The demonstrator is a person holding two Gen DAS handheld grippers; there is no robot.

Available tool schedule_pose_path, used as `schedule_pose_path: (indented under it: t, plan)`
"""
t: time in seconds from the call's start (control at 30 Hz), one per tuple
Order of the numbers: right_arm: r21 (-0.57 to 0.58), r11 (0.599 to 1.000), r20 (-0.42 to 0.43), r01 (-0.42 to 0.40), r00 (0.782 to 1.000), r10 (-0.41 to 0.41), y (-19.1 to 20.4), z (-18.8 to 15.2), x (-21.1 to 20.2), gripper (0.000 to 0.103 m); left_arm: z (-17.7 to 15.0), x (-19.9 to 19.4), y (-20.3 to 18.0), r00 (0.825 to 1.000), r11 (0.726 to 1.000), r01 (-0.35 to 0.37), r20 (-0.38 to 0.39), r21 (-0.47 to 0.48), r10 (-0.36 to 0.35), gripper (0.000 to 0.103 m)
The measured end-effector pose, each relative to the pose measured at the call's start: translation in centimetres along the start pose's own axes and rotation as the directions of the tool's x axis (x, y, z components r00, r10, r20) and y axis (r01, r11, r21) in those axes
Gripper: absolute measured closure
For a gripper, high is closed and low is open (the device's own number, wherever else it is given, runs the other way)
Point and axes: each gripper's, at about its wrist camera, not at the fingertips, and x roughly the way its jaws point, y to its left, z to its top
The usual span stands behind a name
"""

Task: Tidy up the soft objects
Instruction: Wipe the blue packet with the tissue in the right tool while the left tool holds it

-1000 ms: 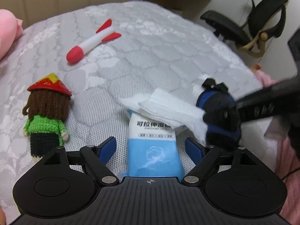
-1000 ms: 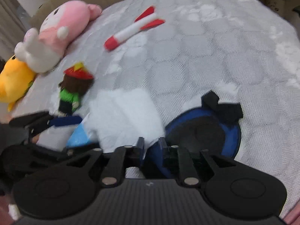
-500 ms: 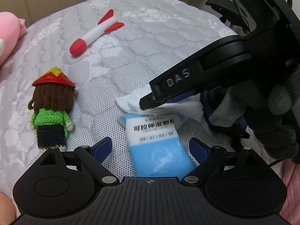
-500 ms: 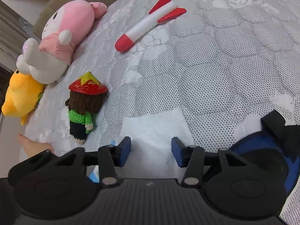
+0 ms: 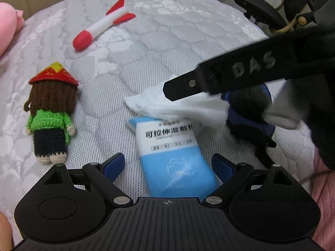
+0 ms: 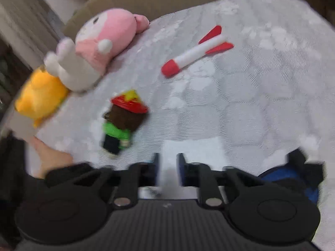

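A: What is the biggest thing in view?

B: The bed (image 5: 188, 41), its grey quilted mattress carrying everything. Next in size, in the right wrist view, a pink plush (image 6: 104, 39) lies at the far left edge, touching a yellow plush (image 6: 39, 94) below it.

A: And the grippers?

B: The left gripper (image 5: 168, 164) stands wide apart, its blue pads on either side of the near end of a blue wipe pack (image 5: 173, 152) that lies flat on the bed. Whether the pads touch the pack cannot be told. The right gripper (image 6: 167, 171) is narrowed around a white sheet (image 5: 182, 106); that view is blurred, so actual contact is unclear. In the left wrist view the sheet drapes over the far end of the pack and reaches to a blue and black pouch (image 5: 251, 113) just beside it.

A: Smaller things?

B: A crocheted doll (image 5: 51, 115) with a red hat and green top lies face down, left of the pack and apart from it. A red and white rocket toy (image 5: 102, 25) lies farther up the bed, well apart from the rest.

A: Anything else?

B: An office chair (image 5: 263, 14) stands beyond the bed's far right edge.
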Motion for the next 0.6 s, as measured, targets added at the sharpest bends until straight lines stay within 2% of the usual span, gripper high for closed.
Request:
schedule_pose_path:
  t: [0.07,0.13,0.33,0.47,0.6]
  plan:
    - [-0.029,0.999,-0.003,0.038,0.999,-0.038,0.1,-0.2,0.8,0.048,-0.1,-0.1,0.1,1.000,1.000,-0.002,-0.027,0.003,0.002,0.009]
    - [-0.044,0.996,-0.017,0.071,0.997,-0.072,0.4,-0.3,2.3,0.042,-0.2,-0.3,0.3,0.999,1.000,-0.005,-0.053,0.006,0.006,0.009]
    - [-0.095,0.983,-0.032,0.157,0.987,-0.160,1.4,-0.6,5.1,0.040,-1.3,-1.1,1.1,0.995,1.000,-0.009,-0.095,-0.030,0.006,0.007]
    - [-0.142,0.969,-0.016,0.200,0.979,-0.204,2.1,-1.1,5.7,0.045,-1.4,-0.7,1.1,0.995,0.999,0.003,-0.100,-0.046,-0.008,0.006]
    - [-0.157,0.964,0.003,0.213,0.977,-0.215,2.1,-1.4,5.5,0.054,-1.5,-0.4,0.5,0.994,1.000,0.015,-0.110,-0.027,-0.018,0.006]
